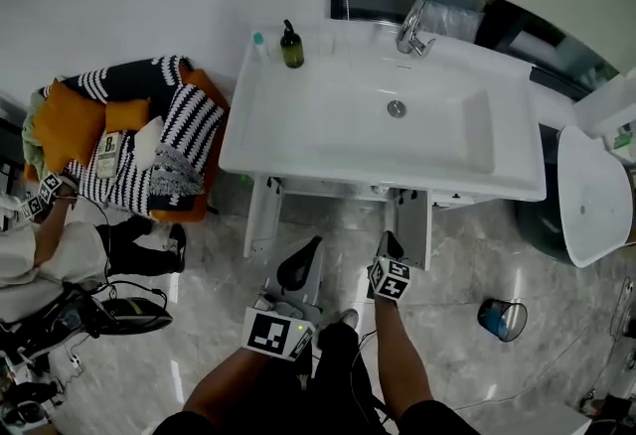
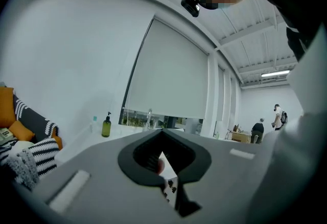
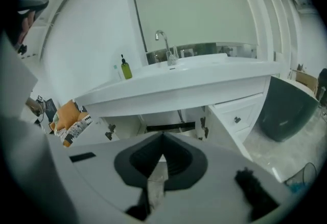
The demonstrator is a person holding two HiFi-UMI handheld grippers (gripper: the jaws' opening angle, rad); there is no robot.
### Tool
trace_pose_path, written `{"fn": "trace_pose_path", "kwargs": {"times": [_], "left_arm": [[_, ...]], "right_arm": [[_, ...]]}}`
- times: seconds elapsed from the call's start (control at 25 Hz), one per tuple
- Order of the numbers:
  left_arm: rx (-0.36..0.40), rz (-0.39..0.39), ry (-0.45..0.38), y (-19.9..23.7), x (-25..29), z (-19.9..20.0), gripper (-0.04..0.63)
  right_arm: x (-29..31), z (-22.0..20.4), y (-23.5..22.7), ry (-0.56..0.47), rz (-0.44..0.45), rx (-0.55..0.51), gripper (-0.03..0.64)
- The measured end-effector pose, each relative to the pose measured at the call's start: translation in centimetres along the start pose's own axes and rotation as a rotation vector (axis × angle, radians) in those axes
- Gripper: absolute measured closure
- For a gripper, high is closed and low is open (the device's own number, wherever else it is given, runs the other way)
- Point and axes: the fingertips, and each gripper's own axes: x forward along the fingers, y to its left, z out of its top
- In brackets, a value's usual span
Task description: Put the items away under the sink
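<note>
- left tongs (image 1: 303, 259): closed and empty. in the left gripper view the two dark pads meet at the tip with nothing between them. they are the nearest thing to the person and point level at the sink front.
- right tongs (image 1: 388, 246): closed on nothing too. they sit just right of the left pair, a little further forward, and tip down towards the cabinet.
- cabinet (image 3: 163, 123): straight ahead of both tongs, under the sink, with both doors (image 1: 260, 215) open. the inside is dim, and i cannot tell what lies in it.
- sink (image 1: 248, 140): a white basin above the cabinet, with a bare bowl and the tap (image 1: 412, 31) at its back edge.
- bottle (image 1: 291, 46): a green pump bottle standing upright on the sink's far left corner, long axis vertical and pump on top. it lies ahead of both tongs, up and to the left, across the basin.
- nearer hand: the left tongs are closer to the bottle, so i judge them the natural pair to take it. they would have to open, reach over the rim and close across the bottle's body from the side.
- tube (image 1: 258, 43): just left of the bottle and also upright, with a teal cap. it is probably a tube, but it is too small to be sure.
- progress: neither item is under the sink yet, so the task looks barely begun.
</note>
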Motion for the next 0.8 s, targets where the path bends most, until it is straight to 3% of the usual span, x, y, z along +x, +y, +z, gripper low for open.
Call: {"fn": "trace_pose_path", "kwargs": {"times": [0.2,0.44,0.8], "left_arm": [[0.017,0.043,0.034,-0.3,-1.9,2.3,0.588],[0.010,0.059,0.051,-0.6,-3.8,4.8,0.588],[0.012,0.070,0.023,-1.6,-7.4,7.0,0.588]], "right_arm": [[-4.7,3.0,2.3,0.001,0.030,0.017,0.601],[-10.4,8.0,5.9,-0.043,0.104,-0.041,0.601],[-20.1,15.9,11.5,-0.222,0.250,-0.124,0.601]]}}
